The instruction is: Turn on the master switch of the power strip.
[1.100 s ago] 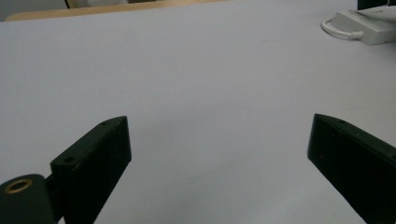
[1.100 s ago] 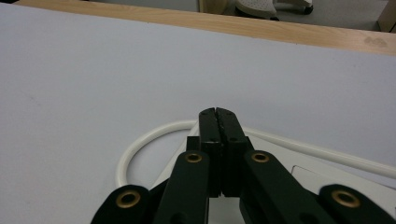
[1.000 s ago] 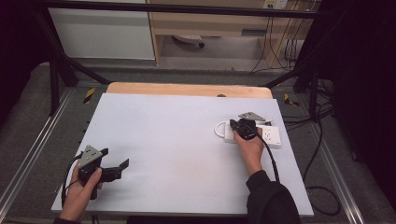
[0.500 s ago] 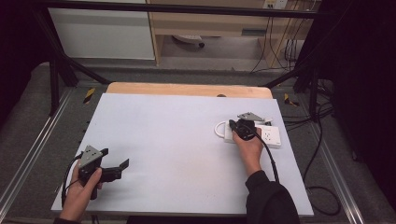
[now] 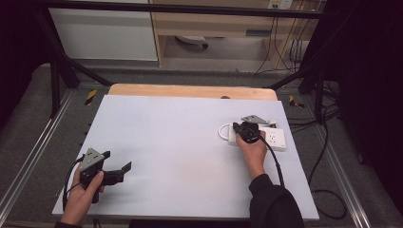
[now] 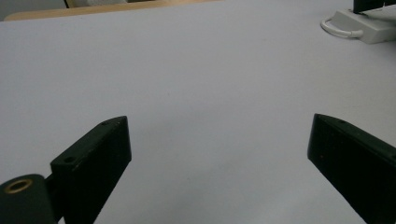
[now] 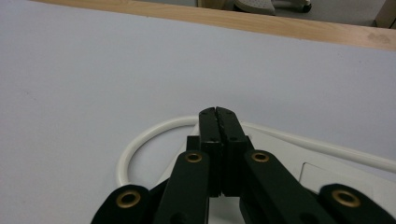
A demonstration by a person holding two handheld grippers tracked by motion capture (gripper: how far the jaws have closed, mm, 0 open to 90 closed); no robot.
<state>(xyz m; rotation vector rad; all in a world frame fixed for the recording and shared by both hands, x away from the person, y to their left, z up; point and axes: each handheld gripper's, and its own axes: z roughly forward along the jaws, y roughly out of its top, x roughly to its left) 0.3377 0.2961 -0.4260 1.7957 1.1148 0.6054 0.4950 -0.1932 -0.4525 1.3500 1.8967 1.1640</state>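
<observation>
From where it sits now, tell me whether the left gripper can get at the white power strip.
Probably yes: the left gripper is open, and bare table lies between it and the power strip, though the right gripper sits over the strip's near end.

Power strip (image 5: 273, 138) at table's (image 5: 180, 128) right side, cord loop (image 5: 222, 131) leftward.
</observation>
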